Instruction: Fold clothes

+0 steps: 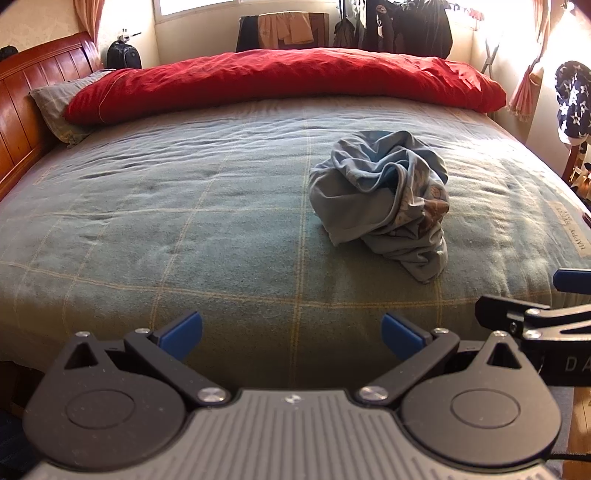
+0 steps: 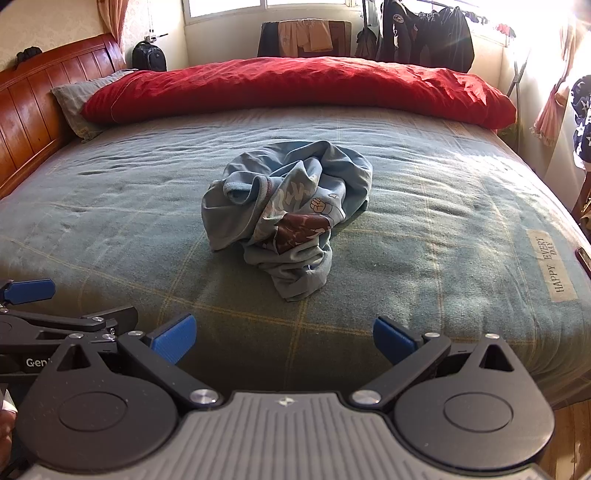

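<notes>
A crumpled light-blue garment [image 1: 384, 195] with a printed patch lies in a heap on the green checked blanket of the bed [image 1: 184, 221]. In the right wrist view the same garment [image 2: 288, 214] sits near the middle of the bed [image 2: 443, 221]. My left gripper [image 1: 291, 334] hovers over the bed's near edge, open, with nothing between its blue pads, well short of the heap. My right gripper [image 2: 282, 338] is likewise open and empty, also short of the garment. The right gripper [image 1: 535, 314] also shows at the right edge of the left wrist view.
A long red duvet [image 1: 280, 81] lies rolled along the far side of the bed. A wooden headboard [image 1: 33, 103] and grey pillow [image 1: 62, 103] stand at left. Dark clothes [image 1: 406, 26] hang at the back window. A label strip [image 2: 550, 266] marks the blanket's right side.
</notes>
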`<state>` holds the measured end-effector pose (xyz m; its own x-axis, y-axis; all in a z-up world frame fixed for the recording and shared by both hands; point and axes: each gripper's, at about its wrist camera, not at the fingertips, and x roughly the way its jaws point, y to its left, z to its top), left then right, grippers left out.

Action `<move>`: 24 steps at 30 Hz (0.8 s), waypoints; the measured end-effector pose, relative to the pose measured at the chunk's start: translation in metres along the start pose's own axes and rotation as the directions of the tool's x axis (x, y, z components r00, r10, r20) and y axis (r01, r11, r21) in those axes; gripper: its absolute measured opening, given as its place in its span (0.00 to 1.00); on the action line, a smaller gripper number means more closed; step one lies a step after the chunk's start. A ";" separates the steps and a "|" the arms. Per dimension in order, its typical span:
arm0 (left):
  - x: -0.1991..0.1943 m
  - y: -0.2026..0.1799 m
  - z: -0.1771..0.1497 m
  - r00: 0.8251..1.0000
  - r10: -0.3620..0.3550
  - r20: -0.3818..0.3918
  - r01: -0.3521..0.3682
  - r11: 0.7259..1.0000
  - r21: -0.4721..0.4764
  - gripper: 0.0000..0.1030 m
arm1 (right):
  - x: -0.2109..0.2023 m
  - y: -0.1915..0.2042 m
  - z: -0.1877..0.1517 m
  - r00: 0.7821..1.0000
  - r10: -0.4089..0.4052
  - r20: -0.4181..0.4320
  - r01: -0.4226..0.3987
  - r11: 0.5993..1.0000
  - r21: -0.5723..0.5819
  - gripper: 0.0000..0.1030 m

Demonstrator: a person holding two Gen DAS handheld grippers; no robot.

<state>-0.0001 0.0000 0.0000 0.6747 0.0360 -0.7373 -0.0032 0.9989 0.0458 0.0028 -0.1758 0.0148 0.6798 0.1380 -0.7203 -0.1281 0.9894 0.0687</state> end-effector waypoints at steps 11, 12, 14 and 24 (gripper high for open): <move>-0.001 -0.001 0.001 1.000 -0.002 -0.001 0.002 1.000 0.003 0.99 | 0.002 -0.001 0.002 1.000 -0.003 -0.008 0.003 1.000 -0.001 1.00; -0.001 -0.001 0.001 1.000 -0.001 -0.003 0.001 1.000 0.004 0.99 | 0.001 0.000 0.001 1.000 -0.005 -0.004 0.005 1.000 -0.002 1.00; -0.001 -0.002 0.001 1.000 0.000 -0.003 0.000 1.000 0.006 0.99 | 0.001 0.000 0.000 1.000 -0.004 -0.001 0.004 1.000 -0.002 1.00; -0.002 -0.002 0.000 1.000 0.005 0.002 -0.005 1.000 0.011 0.99 | 0.000 -0.001 0.000 1.000 0.000 0.000 0.000 1.000 0.003 1.00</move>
<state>-0.0017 -0.0022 0.0011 0.6764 0.0408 -0.7354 0.0017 0.9984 0.0570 0.0033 -0.1771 0.0147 0.6796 0.1377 -0.7205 -0.1257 0.9896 0.0706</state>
